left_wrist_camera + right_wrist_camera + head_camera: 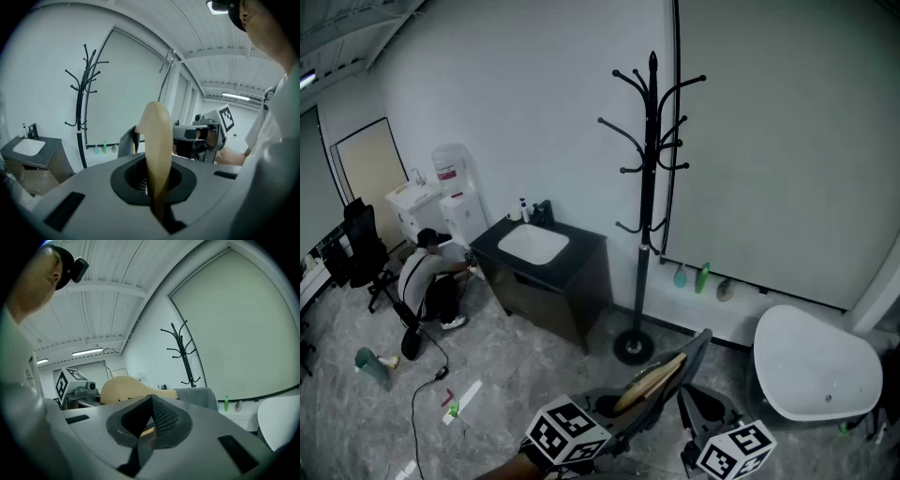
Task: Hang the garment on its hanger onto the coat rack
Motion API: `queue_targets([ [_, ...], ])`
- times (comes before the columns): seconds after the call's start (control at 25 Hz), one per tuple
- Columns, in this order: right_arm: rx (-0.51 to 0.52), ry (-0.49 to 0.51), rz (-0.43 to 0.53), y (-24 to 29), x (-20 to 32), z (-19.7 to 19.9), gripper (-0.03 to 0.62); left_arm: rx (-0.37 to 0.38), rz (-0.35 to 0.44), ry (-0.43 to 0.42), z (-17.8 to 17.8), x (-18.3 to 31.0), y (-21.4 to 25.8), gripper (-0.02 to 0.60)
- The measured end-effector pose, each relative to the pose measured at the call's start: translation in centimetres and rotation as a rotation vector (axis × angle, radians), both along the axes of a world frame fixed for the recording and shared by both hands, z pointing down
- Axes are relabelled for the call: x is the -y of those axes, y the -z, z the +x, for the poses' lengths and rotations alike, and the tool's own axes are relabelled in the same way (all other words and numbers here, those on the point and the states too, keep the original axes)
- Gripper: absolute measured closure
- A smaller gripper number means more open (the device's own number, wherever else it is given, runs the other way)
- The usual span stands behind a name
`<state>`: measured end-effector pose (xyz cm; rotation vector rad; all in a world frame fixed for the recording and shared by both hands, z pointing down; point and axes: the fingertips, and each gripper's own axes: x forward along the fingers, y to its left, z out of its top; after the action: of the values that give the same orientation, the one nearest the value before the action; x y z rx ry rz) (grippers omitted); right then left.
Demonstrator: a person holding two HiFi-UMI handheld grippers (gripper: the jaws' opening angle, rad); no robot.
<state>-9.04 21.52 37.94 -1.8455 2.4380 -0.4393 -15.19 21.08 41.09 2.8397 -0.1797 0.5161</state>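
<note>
Office-like room: coat rack [649, 187], water dispenser [453, 192], desk chair [362, 248], sink cabinet [546, 272].

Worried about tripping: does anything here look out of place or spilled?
Yes. Scraps, a teal object and a trailing cable lie on the floor left of the cabinet. The coat rack stands upright.

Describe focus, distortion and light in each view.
Head view: dim, even light, the coat rack crisp, mild bending at the edges. Left gripper view: strong fisheye with a black rim; the hanger close to the lens is blurred, the background sharper. Right gripper view: same fisheye curve, ceiling light bright without flare.
</note>
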Motion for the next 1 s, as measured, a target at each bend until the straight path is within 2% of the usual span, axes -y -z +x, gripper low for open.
queue_targets([
  [0.56, 0.014, 0.031, 0.013, 0.5, 0.2, -1.0, 0.58, 0.008, 0.009, 0.045, -0.7, 0.9, -0.1, 0.577],
  [1.0, 0.035, 0.055, 0.034, 0.5, -0.7, -0.9, 0.579, 0.017, 0.02, 0.04, 1.1, 0.3, -0.1, 0.577],
])
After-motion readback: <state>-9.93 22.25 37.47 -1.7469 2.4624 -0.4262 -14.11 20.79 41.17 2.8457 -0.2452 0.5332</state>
